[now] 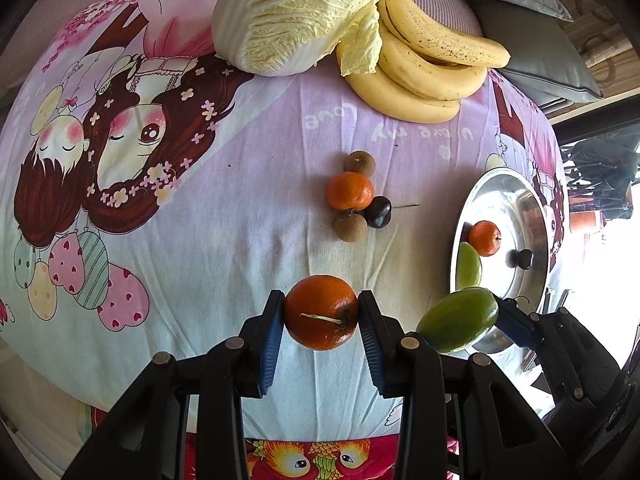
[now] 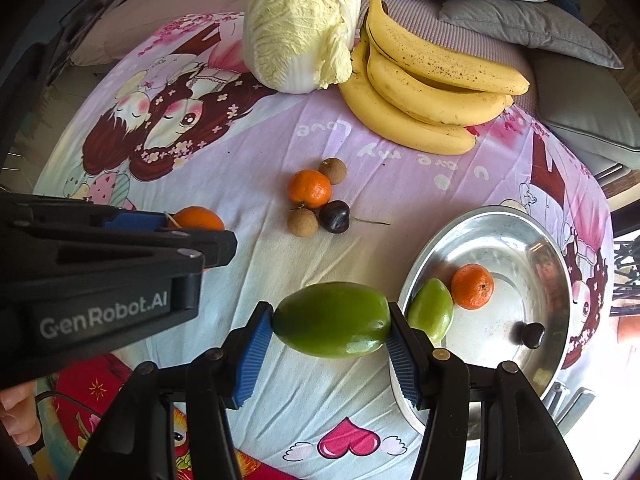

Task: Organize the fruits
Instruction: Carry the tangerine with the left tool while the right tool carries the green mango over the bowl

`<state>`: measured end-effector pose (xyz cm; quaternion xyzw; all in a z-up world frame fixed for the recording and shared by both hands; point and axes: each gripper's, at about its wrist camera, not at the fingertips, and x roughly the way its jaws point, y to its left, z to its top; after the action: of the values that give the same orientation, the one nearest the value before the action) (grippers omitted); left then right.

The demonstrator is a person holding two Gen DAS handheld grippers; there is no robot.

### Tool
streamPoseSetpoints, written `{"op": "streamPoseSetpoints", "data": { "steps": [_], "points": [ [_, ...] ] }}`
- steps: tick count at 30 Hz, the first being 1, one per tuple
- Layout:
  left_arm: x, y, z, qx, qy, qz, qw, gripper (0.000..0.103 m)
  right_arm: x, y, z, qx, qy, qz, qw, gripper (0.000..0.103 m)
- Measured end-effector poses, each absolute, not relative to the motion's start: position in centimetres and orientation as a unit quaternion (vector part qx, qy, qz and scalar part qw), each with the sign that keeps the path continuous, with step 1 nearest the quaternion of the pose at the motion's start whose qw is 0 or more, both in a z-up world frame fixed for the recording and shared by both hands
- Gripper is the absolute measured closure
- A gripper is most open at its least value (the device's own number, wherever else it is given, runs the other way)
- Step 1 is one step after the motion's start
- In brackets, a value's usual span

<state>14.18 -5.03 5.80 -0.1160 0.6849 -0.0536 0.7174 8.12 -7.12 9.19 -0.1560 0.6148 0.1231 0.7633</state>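
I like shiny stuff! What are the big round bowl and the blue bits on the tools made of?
The bowl looks like polished metal, probably steel: it mirrors the fruit. The blue pads look like ribbed rubber or soft plastic; matte, with fine grooves.

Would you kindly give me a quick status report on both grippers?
Left gripper shut on a tangerine. Right gripper shut on a green fruit, beside the metal bowl. Nothing blocking the bowl.

Bright daylight coming in from the right, blowing out both views' right edges, glaring off the metal bowl (image 2: 516, 236), soft shadows falling beside fruit, fisheye bending the bedsheet (image 1: 248, 184) edges, corners going black.
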Motion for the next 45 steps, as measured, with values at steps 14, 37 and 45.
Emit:
{"op": "streamPoseSetpoints", "data": {
  "steps": [14,37,45],
  "points": [
    [14.5,-6.9,6.2,-0.105,0.683,-0.05,0.722,0.064,7.9,-8.1,9.6,-0.142,0.614,0.123,0.767,0.044],
    [15.0,-17.4,6.5,-0.061,0.692,-0.094,0.713,0.065,8.0,-21.4,9.9,-0.079,0.623,0.046,0.777,0.044],
    [14.9,-20.6,5.8,-0.051,0.698,-0.111,0.706,0.064,7.9,-24.7,9.6,-0.061,0.626,0.028,0.777,0.044]
  ]
}}
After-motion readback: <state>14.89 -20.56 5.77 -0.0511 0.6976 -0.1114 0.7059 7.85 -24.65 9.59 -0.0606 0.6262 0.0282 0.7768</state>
